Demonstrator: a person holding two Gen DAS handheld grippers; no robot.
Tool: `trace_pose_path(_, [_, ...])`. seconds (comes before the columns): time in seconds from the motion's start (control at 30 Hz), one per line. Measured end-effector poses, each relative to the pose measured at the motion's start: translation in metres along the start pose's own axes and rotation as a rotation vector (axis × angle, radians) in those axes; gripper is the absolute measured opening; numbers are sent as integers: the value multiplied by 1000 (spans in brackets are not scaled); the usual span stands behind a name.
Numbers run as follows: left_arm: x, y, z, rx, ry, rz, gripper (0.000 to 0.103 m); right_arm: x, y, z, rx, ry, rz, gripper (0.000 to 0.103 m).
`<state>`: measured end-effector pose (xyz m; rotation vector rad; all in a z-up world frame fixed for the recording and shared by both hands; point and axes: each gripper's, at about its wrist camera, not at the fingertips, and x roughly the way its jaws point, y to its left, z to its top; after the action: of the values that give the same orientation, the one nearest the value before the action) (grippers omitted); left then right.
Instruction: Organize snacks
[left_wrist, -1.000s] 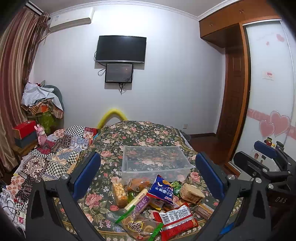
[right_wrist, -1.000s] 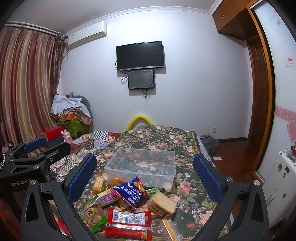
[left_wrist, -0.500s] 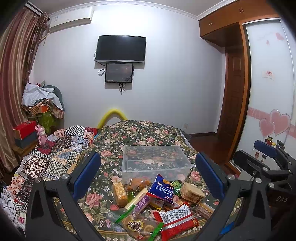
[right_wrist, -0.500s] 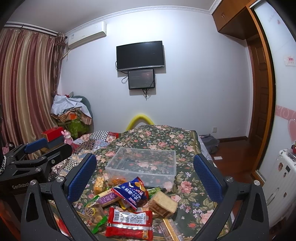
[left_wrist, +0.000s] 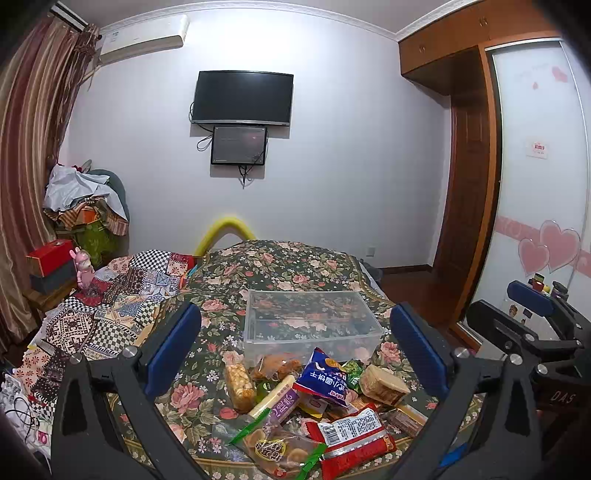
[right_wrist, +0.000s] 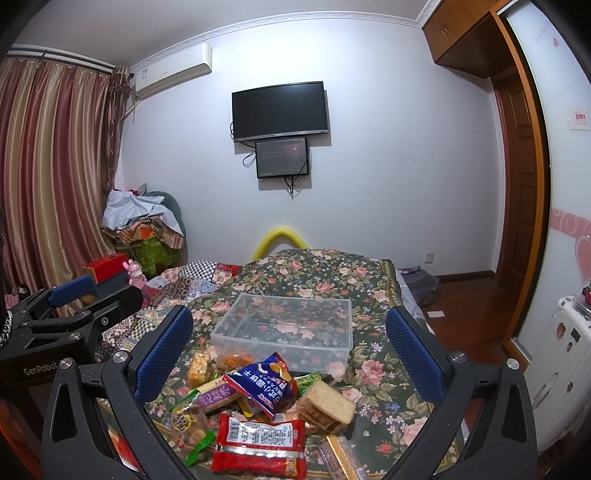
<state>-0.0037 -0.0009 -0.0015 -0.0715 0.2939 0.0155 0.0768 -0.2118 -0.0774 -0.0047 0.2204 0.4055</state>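
A pile of packaged snacks lies on the floral tablecloth (left_wrist: 273, 266) in front of an empty clear plastic bin (left_wrist: 310, 321). The bin also shows in the right wrist view (right_wrist: 284, 328). The pile holds a blue chip bag (left_wrist: 325, 380), a red packet (left_wrist: 351, 439), a wrapped cake (left_wrist: 380, 384) and a purple bar (left_wrist: 280, 402). My left gripper (left_wrist: 295, 354) is open and empty above the pile. My right gripper (right_wrist: 288, 354) is open and empty above the same pile, with the blue bag (right_wrist: 266, 384) and the red packet (right_wrist: 258, 443) below it.
A patchwork quilt (left_wrist: 107, 299) lies left of the table. A red box (left_wrist: 50, 251) and a pink toy (left_wrist: 85, 266) stand at far left. A wardrobe (left_wrist: 472, 184) and a white suitcase (right_wrist: 565, 369) are on the right. A yellow foam arch (left_wrist: 225, 232) rises behind the table.
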Motion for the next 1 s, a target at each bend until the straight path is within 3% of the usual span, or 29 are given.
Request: trace_pose_path(1.0, [-4, -1, 7, 0, -6, -1, 103, 0, 2, 1, 5, -2, 1, 103])
